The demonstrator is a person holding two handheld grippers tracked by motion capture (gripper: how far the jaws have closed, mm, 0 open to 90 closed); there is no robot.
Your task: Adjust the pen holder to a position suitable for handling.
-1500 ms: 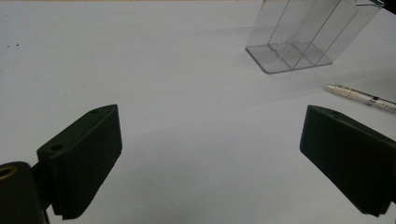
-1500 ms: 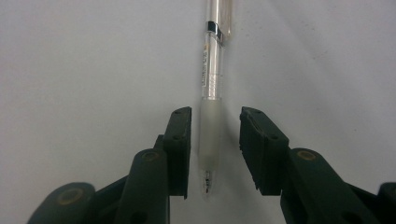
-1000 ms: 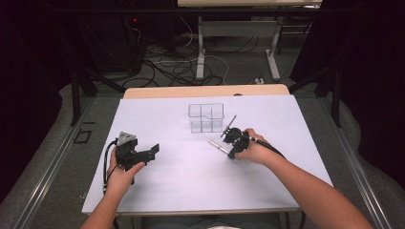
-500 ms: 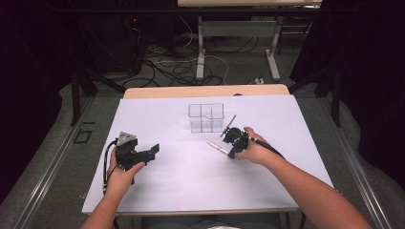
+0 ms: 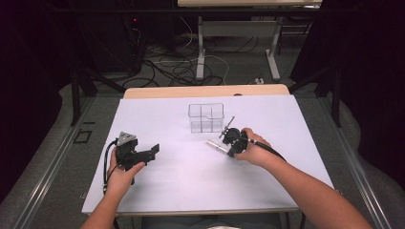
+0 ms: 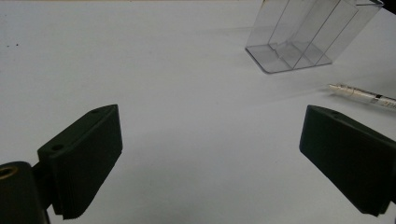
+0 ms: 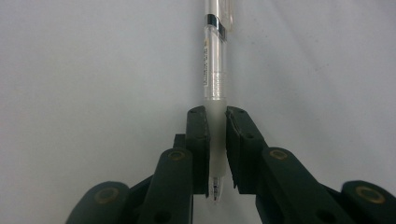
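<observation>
Right now the big white surface [image 5: 191, 181] has lots of bare room, so both hands can work. Near its far middle stands a clear box [image 5: 206, 118] with little walls inside, open at the top, likely so long thin things can be dropped in. The left tool [image 5: 152, 151] rests low on the left with its jaws wide apart and nothing between them, maybe just waiting. The right tool [image 5: 228, 141] is clamped on a clear pen [image 7: 214, 79] close to its tip end. The pen lies flat on the surface just in front of the box, its length running straight away from the right tool.
</observation>
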